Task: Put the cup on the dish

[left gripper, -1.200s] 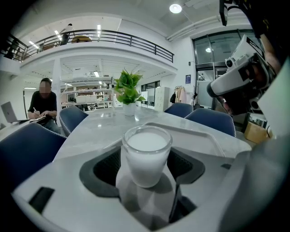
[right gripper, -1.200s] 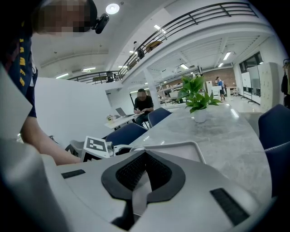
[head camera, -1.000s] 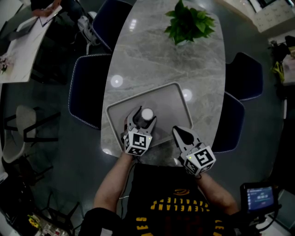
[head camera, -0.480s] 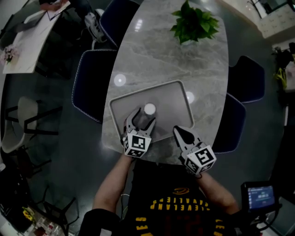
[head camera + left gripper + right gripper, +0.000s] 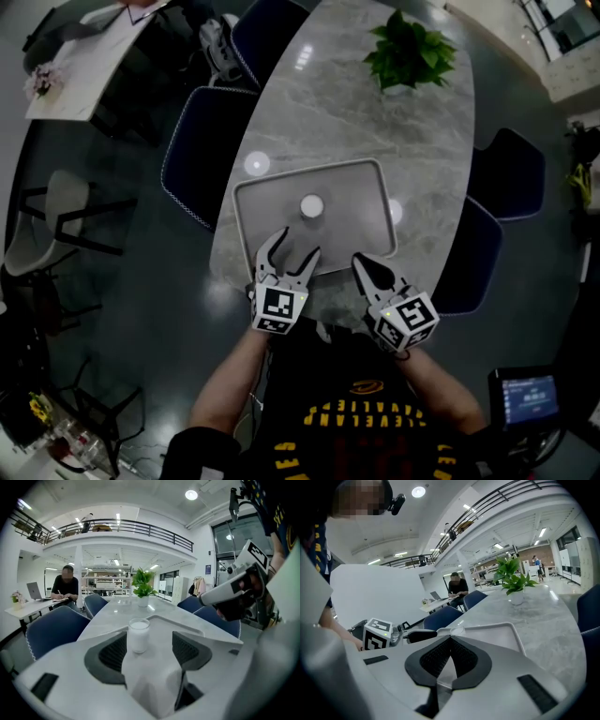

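The white cup [image 5: 311, 206] stands upright in the middle of the grey rectangular dish [image 5: 361, 230] on the marble table. My left gripper [image 5: 292, 247] is open at the dish's near rim, a short way back from the cup, touching nothing. In the left gripper view the cup [image 5: 138, 634] stands free just beyond the open left gripper [image 5: 149, 645]. My right gripper [image 5: 359, 262] is shut and empty over the near right corner of the dish. In the right gripper view the right gripper [image 5: 450, 638] has its pads pressed together, with the dish [image 5: 513, 631] beyond.
A potted green plant [image 5: 409, 56] stands at the table's far end. Dark blue chairs [image 5: 202, 155] line both sides of the oval table [image 5: 375, 122]. A person sits at a white desk [image 5: 35, 605] far off to the left.
The left gripper has drawn back toward me and lifted away from the cup, which stays on the dish. Earlier its jaws stood around the cup. The right gripper has hardly moved.
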`<state>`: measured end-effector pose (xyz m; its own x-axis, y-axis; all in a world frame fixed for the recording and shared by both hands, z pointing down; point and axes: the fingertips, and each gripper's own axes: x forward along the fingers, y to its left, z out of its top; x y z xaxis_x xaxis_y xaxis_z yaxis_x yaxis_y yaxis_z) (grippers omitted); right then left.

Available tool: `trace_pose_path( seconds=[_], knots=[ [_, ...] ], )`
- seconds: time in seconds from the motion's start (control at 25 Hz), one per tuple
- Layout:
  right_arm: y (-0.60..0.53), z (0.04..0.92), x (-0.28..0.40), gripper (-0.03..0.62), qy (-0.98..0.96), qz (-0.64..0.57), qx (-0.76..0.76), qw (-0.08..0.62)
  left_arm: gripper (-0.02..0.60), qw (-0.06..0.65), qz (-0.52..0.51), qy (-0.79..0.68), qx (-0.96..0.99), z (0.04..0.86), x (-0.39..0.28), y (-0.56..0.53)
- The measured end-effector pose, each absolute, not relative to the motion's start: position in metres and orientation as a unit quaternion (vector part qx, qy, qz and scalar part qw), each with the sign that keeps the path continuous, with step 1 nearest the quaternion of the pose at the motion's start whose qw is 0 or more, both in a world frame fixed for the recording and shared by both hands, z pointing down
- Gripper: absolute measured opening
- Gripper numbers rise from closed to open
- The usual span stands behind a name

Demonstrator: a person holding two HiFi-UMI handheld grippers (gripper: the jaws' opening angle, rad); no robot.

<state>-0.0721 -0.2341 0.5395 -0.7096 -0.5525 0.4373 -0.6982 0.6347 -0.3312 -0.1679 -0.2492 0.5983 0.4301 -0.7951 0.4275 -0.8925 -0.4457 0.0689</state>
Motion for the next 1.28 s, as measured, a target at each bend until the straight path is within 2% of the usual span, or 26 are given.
trace_pose_path(
  seconds=[0.12,0.2,0.44,0.76,1.0,1.28],
  knots=[
    [-0.225,0.536,-0.064,0.005,-0.893,0.248,0.347,0.141,0.304,0.157,0.145,-0.511,0.833,0.581,-0.157,-0.232],
    [-0.218,0.534,-0.057,0.005,-0.893,0.251,0.347,0.137,0.261,0.16,0.134,-0.511,0.834,0.571,-0.147,-0.219],
    [-0.207,0.518,-0.04,0.005,-0.898,0.221,0.361,0.121,0.202,0.181,0.116,-0.522,0.825,0.552,-0.124,-0.18],
    [-0.173,0.491,-0.024,0.005,-0.921,0.174,0.333,0.102,0.009,0.17,0.082,-0.532,0.825,0.505,-0.097,-0.136],
    [-0.146,0.487,-0.001,0.005,-0.929,0.161,0.323,0.088,0.002,0.155,0.069,-0.547,0.82,0.489,-0.071,-0.107],
    [-0.116,0.469,0.013,0.005,-0.937,0.137,0.311,0.074,0.002,0.17,0.067,-0.583,0.792,0.48,-0.061,-0.074]
  ],
)
